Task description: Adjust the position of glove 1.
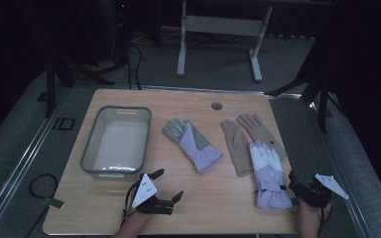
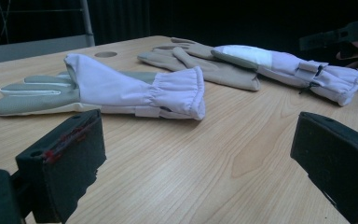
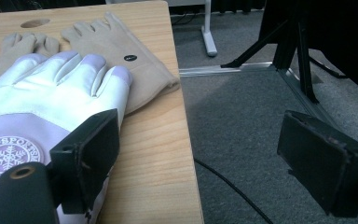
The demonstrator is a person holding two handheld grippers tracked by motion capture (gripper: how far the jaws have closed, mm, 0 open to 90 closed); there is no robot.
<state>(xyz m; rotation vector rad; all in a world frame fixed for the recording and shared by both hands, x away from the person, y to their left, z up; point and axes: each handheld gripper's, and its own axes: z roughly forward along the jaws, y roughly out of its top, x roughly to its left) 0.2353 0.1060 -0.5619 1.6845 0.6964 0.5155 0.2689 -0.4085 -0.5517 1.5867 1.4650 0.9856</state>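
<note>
We've got the left tongs (image 1: 167,185) spread wide and holding nothing at the table's (image 1: 203,208) near edge. The right tongs (image 3: 200,158), equally wide, hang off the near right corner. The right lilac glove (image 1: 268,171) points far, overlapping two beige gloves (image 1: 245,139). The middle lilac glove (image 1: 192,144) slants far-left. The grey tub (image 1: 116,141) looks empty.

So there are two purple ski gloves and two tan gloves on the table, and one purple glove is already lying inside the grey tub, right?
Not quite: the grey tub is empty in the high view. Both purple gloves lie on the table beside the tan gloves.
</note>
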